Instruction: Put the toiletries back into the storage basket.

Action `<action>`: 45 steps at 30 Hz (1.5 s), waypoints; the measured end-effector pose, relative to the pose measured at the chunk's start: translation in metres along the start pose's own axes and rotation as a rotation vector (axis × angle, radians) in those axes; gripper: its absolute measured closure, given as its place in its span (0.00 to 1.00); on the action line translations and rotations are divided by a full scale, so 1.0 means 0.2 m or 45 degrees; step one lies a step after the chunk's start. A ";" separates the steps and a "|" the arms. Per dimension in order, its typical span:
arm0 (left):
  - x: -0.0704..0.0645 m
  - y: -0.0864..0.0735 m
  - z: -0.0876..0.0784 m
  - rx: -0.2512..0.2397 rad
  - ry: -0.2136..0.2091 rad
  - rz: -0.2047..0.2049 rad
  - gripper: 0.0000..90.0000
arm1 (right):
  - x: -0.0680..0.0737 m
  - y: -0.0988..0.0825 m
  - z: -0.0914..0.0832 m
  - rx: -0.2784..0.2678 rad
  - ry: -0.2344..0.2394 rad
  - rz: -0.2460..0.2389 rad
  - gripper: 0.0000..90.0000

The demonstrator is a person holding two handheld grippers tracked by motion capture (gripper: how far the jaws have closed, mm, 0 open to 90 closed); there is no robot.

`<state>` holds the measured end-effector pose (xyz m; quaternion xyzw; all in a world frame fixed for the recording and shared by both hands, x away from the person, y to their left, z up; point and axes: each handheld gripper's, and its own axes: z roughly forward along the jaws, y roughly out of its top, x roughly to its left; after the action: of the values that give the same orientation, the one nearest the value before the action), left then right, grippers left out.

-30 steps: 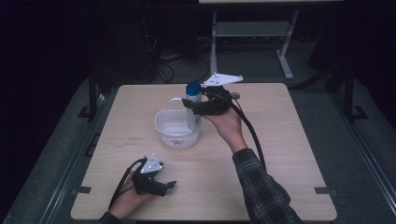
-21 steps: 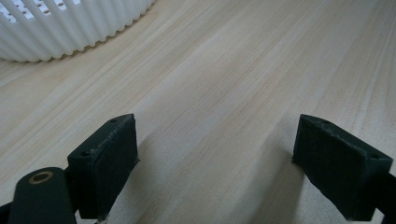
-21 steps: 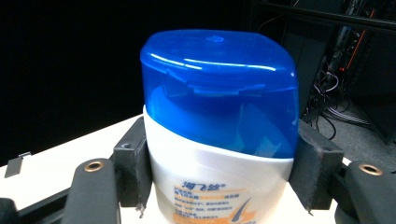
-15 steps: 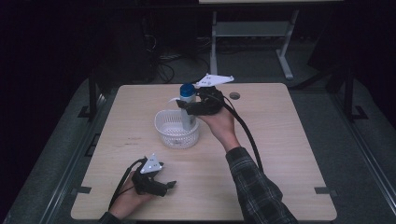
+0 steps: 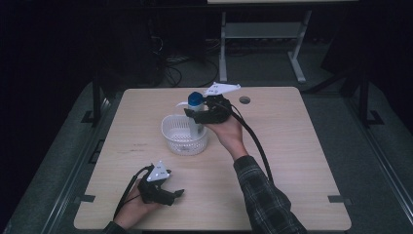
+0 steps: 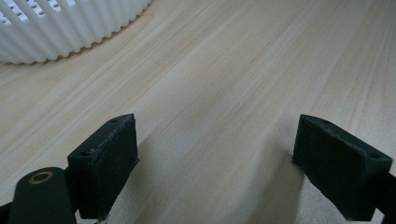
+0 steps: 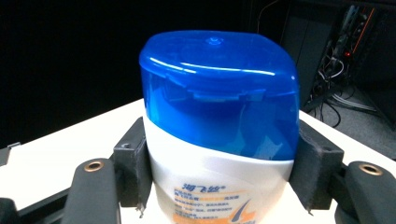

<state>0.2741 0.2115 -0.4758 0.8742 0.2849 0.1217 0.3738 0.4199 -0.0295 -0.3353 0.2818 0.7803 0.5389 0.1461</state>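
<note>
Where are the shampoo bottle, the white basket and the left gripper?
shampoo bottle (image 7: 219, 88), right gripper view, on its blue cap.
white basket (image 5: 182, 145), high view, on its near wall.
left gripper (image 6: 217, 172), left gripper view, midway between its open fingertips.

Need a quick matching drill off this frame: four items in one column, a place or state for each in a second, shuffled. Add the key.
Column 1
1. bottle
2. basket
3. left gripper
4. right gripper

Column 2
A. white, ribbed, standing on the table near its middle
B. jaws wide apart, nothing between them, low over bare wood
C. blue cap up, white body clamped between two jaws
D. held above the basket, shut on the bottle

Pairs: 1-C, 2-A, 3-B, 4-D
</note>
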 end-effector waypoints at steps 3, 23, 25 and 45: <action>0.00 0.00 0.00 0.008 -0.001 0.009 0.14 | 0.00 -0.02 0.01 0.012 -0.002 0.008 0.37; 0.00 0.00 0.00 0.009 -0.004 0.013 0.14 | -0.02 -0.17 0.10 0.116 -0.005 0.026 0.37; 0.00 0.00 0.00 0.009 -0.004 0.013 0.14 | -0.02 -0.18 0.10 0.123 -0.006 0.022 0.37; 0.00 0.00 0.00 0.007 -0.009 0.015 0.14 | 0.00 -0.24 0.15 0.204 0.003 0.014 0.37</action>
<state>0.2740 0.2110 -0.4755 0.8773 0.2788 0.1202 0.3717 0.4216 -0.0197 -0.3916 0.2962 0.8195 0.4760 0.1190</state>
